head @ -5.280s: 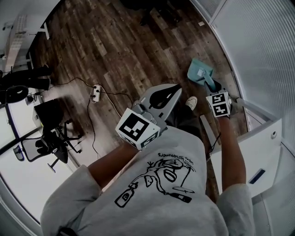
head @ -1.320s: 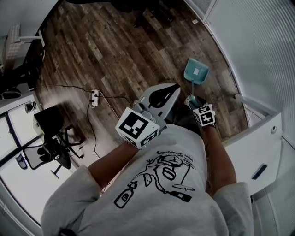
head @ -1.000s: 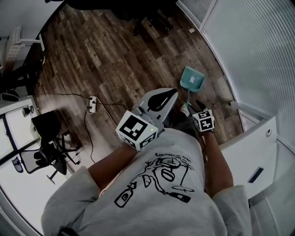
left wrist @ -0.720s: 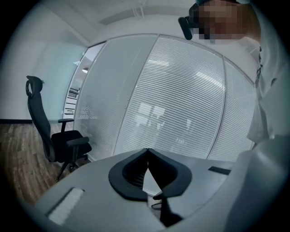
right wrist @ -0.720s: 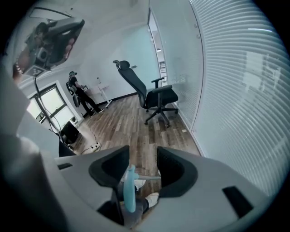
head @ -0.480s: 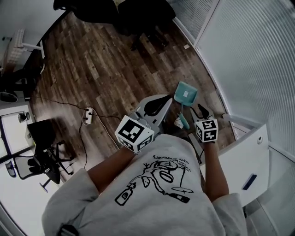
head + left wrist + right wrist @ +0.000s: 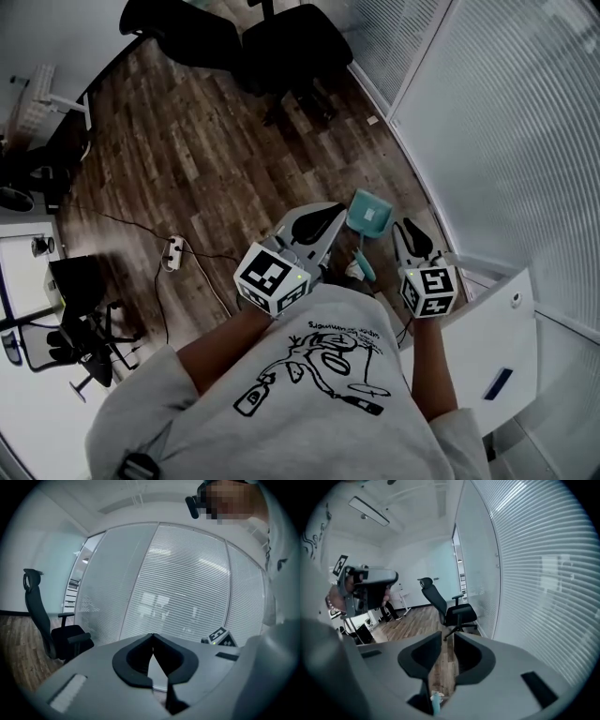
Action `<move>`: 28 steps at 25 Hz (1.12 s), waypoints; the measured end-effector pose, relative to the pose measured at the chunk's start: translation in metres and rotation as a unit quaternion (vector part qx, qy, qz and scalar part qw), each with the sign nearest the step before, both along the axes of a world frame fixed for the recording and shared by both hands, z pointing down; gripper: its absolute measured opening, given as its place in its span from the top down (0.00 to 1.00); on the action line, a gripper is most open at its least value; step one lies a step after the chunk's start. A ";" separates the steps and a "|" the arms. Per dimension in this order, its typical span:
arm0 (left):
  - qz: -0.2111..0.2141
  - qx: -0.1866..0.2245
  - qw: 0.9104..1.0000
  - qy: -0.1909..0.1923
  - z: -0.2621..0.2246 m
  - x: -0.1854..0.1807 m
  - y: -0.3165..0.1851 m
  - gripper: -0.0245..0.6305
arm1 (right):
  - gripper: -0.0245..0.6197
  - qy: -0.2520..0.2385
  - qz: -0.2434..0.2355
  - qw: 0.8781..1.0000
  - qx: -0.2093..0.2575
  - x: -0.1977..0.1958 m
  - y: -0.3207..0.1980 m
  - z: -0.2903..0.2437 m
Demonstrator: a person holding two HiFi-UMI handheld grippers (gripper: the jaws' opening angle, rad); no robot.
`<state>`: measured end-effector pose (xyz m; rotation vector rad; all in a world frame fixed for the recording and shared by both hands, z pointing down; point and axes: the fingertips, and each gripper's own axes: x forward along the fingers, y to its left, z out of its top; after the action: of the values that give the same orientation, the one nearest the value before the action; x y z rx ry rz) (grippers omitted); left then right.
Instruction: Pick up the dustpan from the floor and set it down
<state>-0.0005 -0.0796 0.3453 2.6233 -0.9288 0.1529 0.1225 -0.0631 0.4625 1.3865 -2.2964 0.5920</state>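
The teal dustpan (image 7: 368, 216) lies flat on the wood floor, its handle pointing toward the person; the handle's end (image 7: 435, 704) shows low in the right gripper view. My right gripper (image 7: 401, 227) hangs in the air to the right of the pan, clear of it. Its jaws have just been closing, and a narrow gap (image 7: 447, 639) with nothing in it remains between them. My left gripper (image 7: 339, 210) is held up to the left of the pan, its fingertips pressed together (image 7: 152, 637) on nothing.
A frosted glass wall with blinds (image 7: 487, 112) runs along the right. A white cabinet (image 7: 497, 337) stands at the lower right. Two black office chairs (image 7: 281, 42) stand at the far end, and another (image 7: 84, 319) at the left. A power strip with its cable (image 7: 172, 251) lies on the floor.
The right gripper has come off the dustpan's handle and risen well above the floor, its jaws narrowing. The dustpan stays on the floor. The head view has swung toward the chairs.
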 end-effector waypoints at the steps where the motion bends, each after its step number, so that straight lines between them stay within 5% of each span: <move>1: 0.000 0.002 1.000 0.001 -0.002 0.001 -0.001 0.96 | 0.85 -0.001 0.002 1.000 0.012 0.000 -0.002 -0.013; 18: 0.000 0.044 0.999 0.013 -0.048 0.002 -0.015 0.96 | 0.92 -0.013 0.011 0.987 0.162 -0.005 -0.011 -0.186; 28: -0.007 0.084 0.996 0.030 -0.093 0.002 -0.020 0.96 | 0.93 0.005 0.009 0.979 0.204 -0.004 -0.002 -0.231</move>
<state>0.0015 -0.0998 0.2525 2.7565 -0.9775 -0.0082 0.1189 -0.0647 0.2316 1.5806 -2.4944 0.1161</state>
